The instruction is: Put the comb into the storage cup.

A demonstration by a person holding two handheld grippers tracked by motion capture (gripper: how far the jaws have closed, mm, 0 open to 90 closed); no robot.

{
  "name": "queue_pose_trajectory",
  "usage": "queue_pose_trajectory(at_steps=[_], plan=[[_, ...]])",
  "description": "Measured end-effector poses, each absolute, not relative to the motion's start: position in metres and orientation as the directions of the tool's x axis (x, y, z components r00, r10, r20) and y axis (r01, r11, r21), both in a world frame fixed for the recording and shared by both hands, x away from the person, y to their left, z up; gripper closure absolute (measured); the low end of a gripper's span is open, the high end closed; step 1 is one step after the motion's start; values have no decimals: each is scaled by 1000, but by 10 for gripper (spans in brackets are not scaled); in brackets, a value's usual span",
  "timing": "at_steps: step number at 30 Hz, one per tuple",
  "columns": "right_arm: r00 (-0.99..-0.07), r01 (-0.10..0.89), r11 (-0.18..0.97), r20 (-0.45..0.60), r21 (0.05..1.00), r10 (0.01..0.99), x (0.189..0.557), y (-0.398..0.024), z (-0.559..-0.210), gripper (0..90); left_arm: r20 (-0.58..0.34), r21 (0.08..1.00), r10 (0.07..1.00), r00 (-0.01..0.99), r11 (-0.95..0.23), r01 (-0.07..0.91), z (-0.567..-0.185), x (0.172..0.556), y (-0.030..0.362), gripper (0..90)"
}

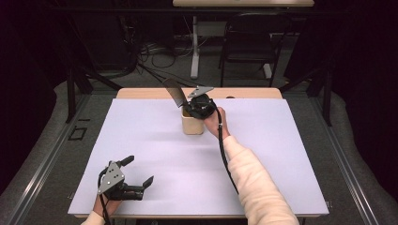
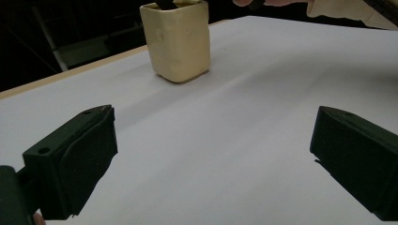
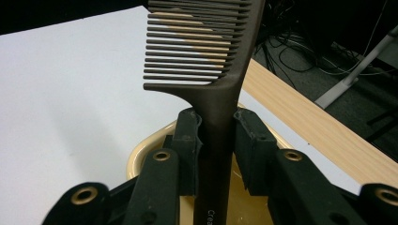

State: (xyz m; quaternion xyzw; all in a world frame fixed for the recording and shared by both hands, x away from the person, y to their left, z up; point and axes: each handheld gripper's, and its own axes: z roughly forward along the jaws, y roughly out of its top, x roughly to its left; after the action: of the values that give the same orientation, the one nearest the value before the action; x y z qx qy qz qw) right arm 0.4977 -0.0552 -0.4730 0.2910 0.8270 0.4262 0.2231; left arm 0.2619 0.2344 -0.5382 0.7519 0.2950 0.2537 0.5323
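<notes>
My right claw (image 3: 217,140) clamps the comb (image 3: 211,61) by its handle directly over the cup (image 1: 192,123) for a straight drop, while my left claw (image 1: 139,171) waits open, well short of it.

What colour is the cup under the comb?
Cream-yellow cup, clearest in the left gripper view.

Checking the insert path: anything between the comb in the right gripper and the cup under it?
Nothing visible. The right gripper is shut on the comb, whose handle already points down into the open cream cup.
</notes>
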Motion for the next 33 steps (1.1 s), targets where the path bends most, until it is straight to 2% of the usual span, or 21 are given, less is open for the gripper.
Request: queue_pose_trajectory(at_steps=[8,10,11,12,13,14,16,22,28,33], plan=[[-735,281,523,-170,805,657,494,-54,-476,705,69,950,714,696,-260,173,-538,262,234,12],[-732,283,530,-177,799,657,493,-54,-476,642,67,950,715,696,-259,174,-538,262,234,12],[-732,283,530,-177,799,657,493,-54,-476,642,67,950,715,696,-259,174,-538,262,234,12],[-733,291,533,-173,795,658,493,-55,-475,590,67,950,715,696,-259,174,-538,262,234,12],[-729,325,520,-142,790,670,492,-57,-474,502,68,950,715,696,-259,174,-538,262,234,12],[-729,325,520,-142,790,670,492,-57,-474,502,67,950,715,695,-259,174,-538,262,234,12],[-722,331,497,-124,802,681,490,-63,-467,418,68,950,716,695,-259,174,-538,262,234,12],[-729,333,485,-105,809,677,484,-71,-457,341,69,950,717,694,-261,174,-538,262,234,12],[-766,346,485,-56,803,640,478,-77,-448,188,67,950,716,695,-258,175,-538,262,234,12],[-792,352,481,-18,803,610,471,-82,-443,111,67,950,716,694,-259,176,-538,262,234,11]])
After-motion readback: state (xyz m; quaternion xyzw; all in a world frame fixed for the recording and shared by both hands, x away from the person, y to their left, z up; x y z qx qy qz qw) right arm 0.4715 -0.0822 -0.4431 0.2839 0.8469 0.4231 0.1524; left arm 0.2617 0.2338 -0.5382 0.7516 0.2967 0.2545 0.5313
